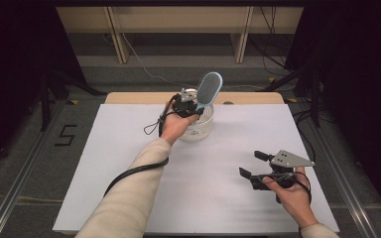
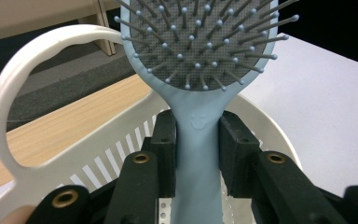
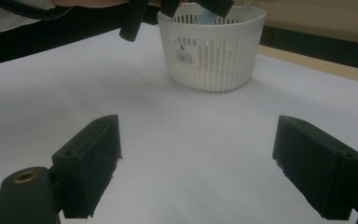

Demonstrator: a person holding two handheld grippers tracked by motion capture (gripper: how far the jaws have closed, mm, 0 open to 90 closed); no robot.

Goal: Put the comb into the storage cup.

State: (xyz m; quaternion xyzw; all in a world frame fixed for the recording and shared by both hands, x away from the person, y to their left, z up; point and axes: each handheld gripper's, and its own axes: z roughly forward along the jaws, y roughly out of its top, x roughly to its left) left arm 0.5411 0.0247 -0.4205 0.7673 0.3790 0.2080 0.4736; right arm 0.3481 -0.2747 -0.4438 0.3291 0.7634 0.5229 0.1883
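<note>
Pale blue plastic, the hairbrush (image 1: 207, 90) stands nearly upright over the white slotted basket (image 1: 200, 127), its bristled head up and leaning slightly away from the person, its handle pointing down into the basket's mouth. The left claw (image 1: 194, 101) is clamped on that handle just below the head, one black jaw on each side, as the left gripper view shows (image 2: 198, 154). So the brush's long axis already runs toward the basket, whose looped handle (image 2: 9, 107) rises beside the brush head; I judge the next move to be a straight lowering and release. The right claw (image 1: 250, 166), jaws apart and holding nothing, hovers over the tabletop (image 1: 129, 163) well apart from the basket, on the person's side.
</note>
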